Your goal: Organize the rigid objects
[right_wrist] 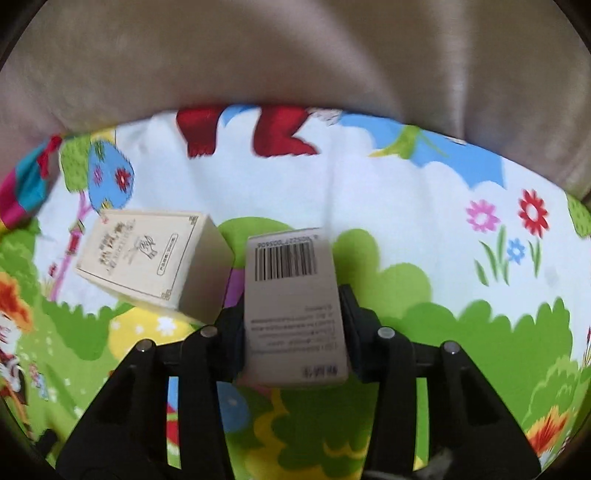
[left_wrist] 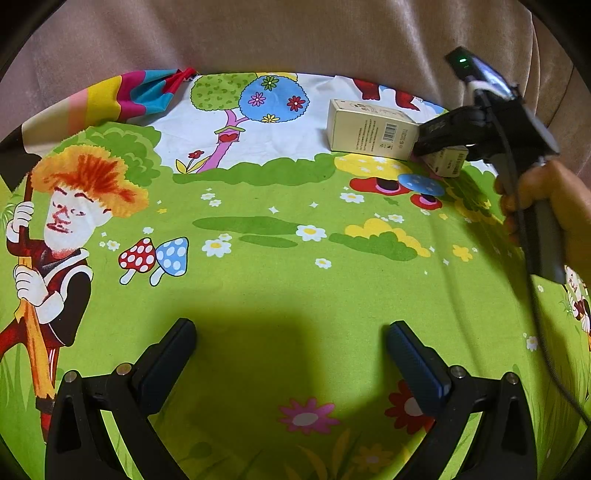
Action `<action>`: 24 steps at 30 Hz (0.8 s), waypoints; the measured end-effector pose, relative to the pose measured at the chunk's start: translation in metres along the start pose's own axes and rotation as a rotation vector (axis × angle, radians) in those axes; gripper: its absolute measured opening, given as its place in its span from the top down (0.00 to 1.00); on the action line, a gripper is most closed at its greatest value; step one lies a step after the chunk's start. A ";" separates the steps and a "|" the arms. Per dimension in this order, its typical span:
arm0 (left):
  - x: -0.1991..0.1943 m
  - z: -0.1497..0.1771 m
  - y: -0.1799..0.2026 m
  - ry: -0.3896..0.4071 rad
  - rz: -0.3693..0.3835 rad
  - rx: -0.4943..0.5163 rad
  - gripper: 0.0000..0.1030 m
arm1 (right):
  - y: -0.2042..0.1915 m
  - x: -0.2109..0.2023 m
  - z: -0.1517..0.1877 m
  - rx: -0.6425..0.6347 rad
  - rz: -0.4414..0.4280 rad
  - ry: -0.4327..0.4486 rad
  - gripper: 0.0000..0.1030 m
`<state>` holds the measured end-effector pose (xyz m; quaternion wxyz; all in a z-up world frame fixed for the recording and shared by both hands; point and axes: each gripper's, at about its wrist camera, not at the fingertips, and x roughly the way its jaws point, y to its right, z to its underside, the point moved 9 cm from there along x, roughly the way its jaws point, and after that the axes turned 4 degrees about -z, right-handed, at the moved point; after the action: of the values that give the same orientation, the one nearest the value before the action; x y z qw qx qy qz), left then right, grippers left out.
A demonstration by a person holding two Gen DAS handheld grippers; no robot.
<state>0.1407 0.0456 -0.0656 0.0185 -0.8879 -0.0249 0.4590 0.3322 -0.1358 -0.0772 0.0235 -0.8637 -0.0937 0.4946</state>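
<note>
A cartoon-print sheet (left_wrist: 258,280) w/ mushrooms, flowers and a straw-hatted figure is seen spread under everything; a pinkish-beige cushion (left_wrist: 295,33) is seen behind it. In the left wrist view, the left gripper (left_wrist: 291,354) is held low over the green area, jaws spread wide apart w/ nothing between them. Further right, a large cream carton (left_wrist: 369,127) w/ a barcode is laid flat on the sheet near the back edge. Just beside it, to the right, a small cream box (left_wrist: 448,162) is clamped in the right gripper (left_wrist: 439,147), held by the right hand (left_wrist: 550,206). In the right wrist view, blurred, the small box (right_wrist: 293,306) is pinched between both fingers, barcode side up; the large carton (right_wrist: 147,258) is seen to its left, apart.
</note>
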 end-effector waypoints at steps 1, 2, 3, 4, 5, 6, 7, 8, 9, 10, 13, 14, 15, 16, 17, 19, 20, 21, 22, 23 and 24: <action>0.000 0.000 0.000 0.000 0.000 -0.001 0.00 | -0.002 0.000 0.002 -0.040 0.030 0.012 0.54; 0.000 0.000 0.000 0.000 0.000 -0.003 0.00 | -0.006 -0.001 0.003 -0.054 0.036 0.022 0.58; 0.000 0.000 -0.001 0.000 -0.001 -0.003 0.00 | -0.005 -0.005 0.008 -0.051 0.026 0.024 0.58; 0.000 0.000 -0.001 0.000 -0.001 -0.004 0.00 | -0.004 -0.010 0.014 -0.048 0.013 0.023 0.58; 0.000 0.000 0.000 0.000 -0.002 -0.004 0.00 | -0.003 -0.019 0.031 -0.061 -0.015 0.026 0.58; 0.000 0.000 0.000 0.000 -0.002 -0.004 0.00 | 0.000 -0.028 0.043 -0.087 -0.027 0.031 0.58; 0.000 0.000 -0.001 0.000 -0.001 -0.004 0.00 | 0.005 -0.038 0.058 -0.128 -0.026 0.034 0.58; 0.000 0.000 -0.001 0.000 -0.001 -0.004 0.00 | 0.010 -0.051 0.075 -0.176 -0.020 0.044 0.58; 0.000 0.000 0.000 0.000 -0.002 -0.004 0.00 | 0.018 -0.065 0.093 -0.222 -0.015 0.052 0.58; 0.000 0.000 0.000 0.000 -0.002 -0.003 0.00 | 0.026 -0.077 0.109 -0.257 -0.012 0.059 0.58; -0.001 0.000 -0.001 0.000 -0.004 -0.002 0.00 | 0.059 -0.112 0.156 -0.284 -0.029 0.079 0.58; 0.000 0.000 -0.001 0.000 -0.005 -0.002 0.00 | 0.071 -0.119 0.168 -0.277 -0.037 0.082 0.58; 0.000 0.000 -0.001 0.000 -0.007 -0.001 0.00 | 0.074 -0.123 0.173 -0.272 -0.033 0.087 0.58; 0.000 0.000 -0.001 -0.001 -0.008 0.000 0.00 | 0.084 -0.127 0.176 -0.270 -0.028 0.092 0.58; -0.001 0.000 -0.001 -0.001 -0.009 0.000 0.00 | 0.089 -0.128 0.176 -0.256 -0.035 0.098 0.58; 0.000 0.000 -0.002 -0.001 -0.015 -0.005 0.00 | 0.094 -0.126 0.174 -0.195 -0.083 0.088 0.58; 0.000 0.000 -0.002 -0.003 -0.022 -0.014 0.00 | 0.090 -0.121 0.169 -0.189 -0.086 0.087 0.58; -0.001 0.002 -0.003 -0.009 -0.039 -0.041 0.00 | 0.086 -0.113 0.164 -0.188 -0.081 0.086 0.58; -0.002 0.003 -0.004 -0.023 -0.066 -0.080 0.00 | 0.085 -0.113 0.164 -0.188 -0.076 0.086 0.58; -0.001 0.003 -0.002 -0.041 -0.083 -0.112 0.00 | 0.083 -0.112 0.164 -0.187 -0.074 0.086 0.58; 0.001 0.000 0.004 -0.068 -0.097 -0.149 0.00 | 0.082 -0.111 0.164 -0.186 -0.074 0.086 0.57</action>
<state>0.1413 0.0418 -0.0662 -0.0264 -0.8683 -0.1028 0.4845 0.1475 -0.2452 -0.0772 -0.0344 -0.8785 -0.1701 0.4451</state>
